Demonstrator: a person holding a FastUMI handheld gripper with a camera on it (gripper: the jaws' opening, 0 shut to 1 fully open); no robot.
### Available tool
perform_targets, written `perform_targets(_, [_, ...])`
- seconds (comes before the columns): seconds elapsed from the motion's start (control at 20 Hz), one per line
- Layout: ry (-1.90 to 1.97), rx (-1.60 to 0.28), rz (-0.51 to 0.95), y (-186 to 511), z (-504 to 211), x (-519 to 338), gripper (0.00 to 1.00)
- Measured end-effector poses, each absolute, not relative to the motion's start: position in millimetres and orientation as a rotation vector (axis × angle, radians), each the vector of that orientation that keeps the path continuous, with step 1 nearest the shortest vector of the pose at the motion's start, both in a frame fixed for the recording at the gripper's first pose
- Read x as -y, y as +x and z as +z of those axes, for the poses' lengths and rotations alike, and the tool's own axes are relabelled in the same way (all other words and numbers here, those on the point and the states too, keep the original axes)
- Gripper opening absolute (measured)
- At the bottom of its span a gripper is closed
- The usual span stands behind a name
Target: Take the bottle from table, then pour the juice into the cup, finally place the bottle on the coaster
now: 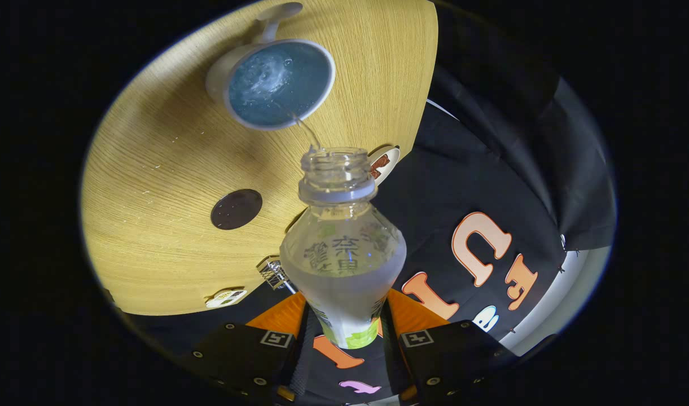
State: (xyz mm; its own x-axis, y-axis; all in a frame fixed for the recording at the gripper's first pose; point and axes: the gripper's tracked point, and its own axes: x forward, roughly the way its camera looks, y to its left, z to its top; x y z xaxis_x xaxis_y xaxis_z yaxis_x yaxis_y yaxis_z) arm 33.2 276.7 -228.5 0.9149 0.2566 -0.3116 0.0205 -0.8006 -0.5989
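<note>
On the wooden table [152, 169], near its left edge, a small white label-like tag [225, 298] lies flat, close to the corner. Further in from that edge, a dark round coaster [236, 209] lies on bare wood, unoccupied. Beside the tag, at the table edge, a small metal clamp-like fitting [272, 273] projects; its type cannot be determined. Beyond the coaster stands a white cup [271, 82] with its handle pointing away from the gripper; the cup holds clear liquid with bubbles on the surface. A thin stream of liquid [307, 131] runs from the bottle mouth over the near rim into the cup. The clear plastic bottle [344, 242] is uncapped, tilted with its neck toward the cup, and raised above the table, its contents pale and cloudy in the lower body. The gripper [347, 332] has both fingers closed against the labelled lower body of the bottle, one on each side. Just right of the bottle neck, at the table's right edge, a small white-and-brown object [384, 163] is partly hidden.
</note>
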Motion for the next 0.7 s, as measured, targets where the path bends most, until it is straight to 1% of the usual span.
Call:
perform_targets(0.45, [-2.42,0.179,0.504,28,-228,-269,0.55])
perform_targets(0.7, [-2.326,0.114,0.505,28,-232,-258,0.55])
